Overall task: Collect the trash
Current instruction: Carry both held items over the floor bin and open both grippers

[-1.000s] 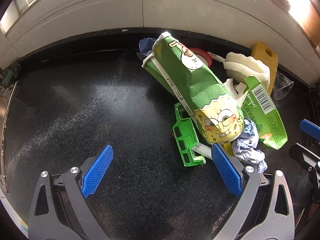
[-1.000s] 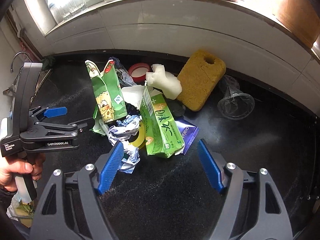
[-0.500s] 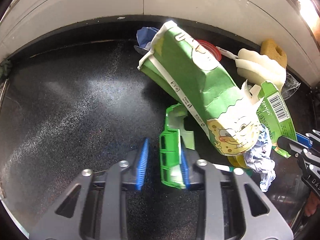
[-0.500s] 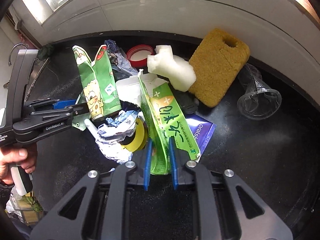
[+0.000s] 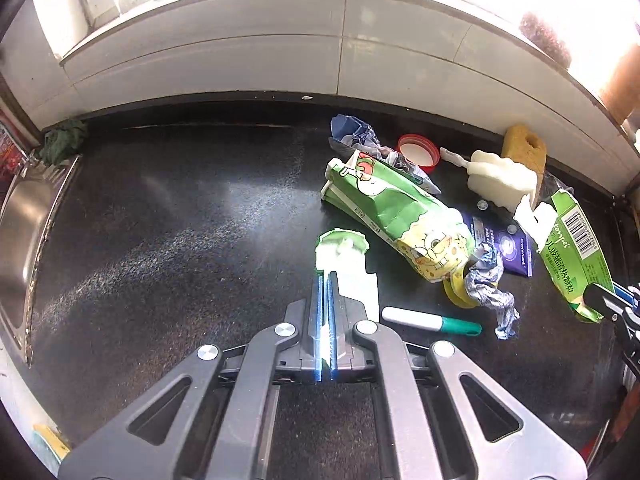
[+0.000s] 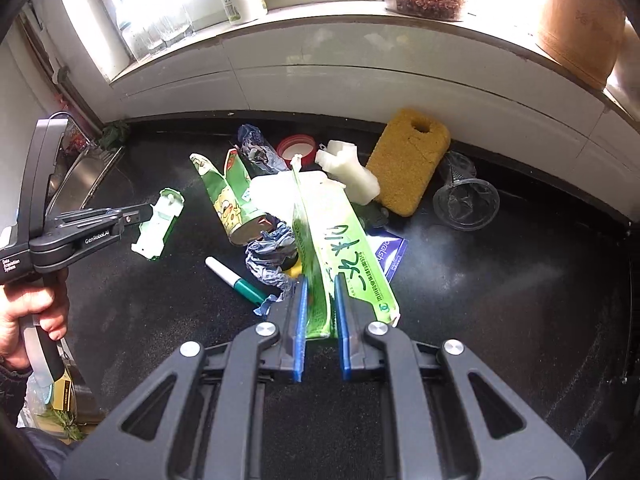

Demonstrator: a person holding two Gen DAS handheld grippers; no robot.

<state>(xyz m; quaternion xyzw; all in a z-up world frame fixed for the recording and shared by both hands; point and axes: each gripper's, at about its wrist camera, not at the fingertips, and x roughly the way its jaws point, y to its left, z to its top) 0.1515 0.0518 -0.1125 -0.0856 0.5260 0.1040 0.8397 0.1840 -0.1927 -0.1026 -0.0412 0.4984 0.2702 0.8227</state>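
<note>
My left gripper (image 5: pixel 325 277) is shut on a small flattened green-and-white piece (image 5: pixel 340 254), held above the black counter (image 5: pixel 180 240). The right wrist view shows that piece (image 6: pixel 158 226) hanging from the left gripper (image 6: pixel 149 213). My right gripper (image 6: pixel 320 282) is shut on the bottom edge of a tall green carton (image 6: pixel 344 236), which stands tilted over the pile. The same carton (image 5: pixel 576 248) sits at the right edge of the left wrist view. A SpongeBob carton (image 5: pixel 400 208), a crumpled wrapper (image 5: pixel 488 280) and a white-and-green marker (image 5: pixel 428 322) lie on the counter.
A yellow sponge (image 6: pixel 408 160), white foam piece (image 6: pixel 348 170), red lid (image 6: pixel 298 148), purple packet (image 6: pixel 390 252) and clear cup (image 6: pixel 466 200) lie toward the tiled wall. A steel sink (image 5: pixel 20 240) is at the left. A hand (image 6: pixel 28 312) holds the left gripper.
Both grippers went from open to shut, the left on the small green piece and the right on the tall carton. Both then rose and drew back; the marker now shows.
</note>
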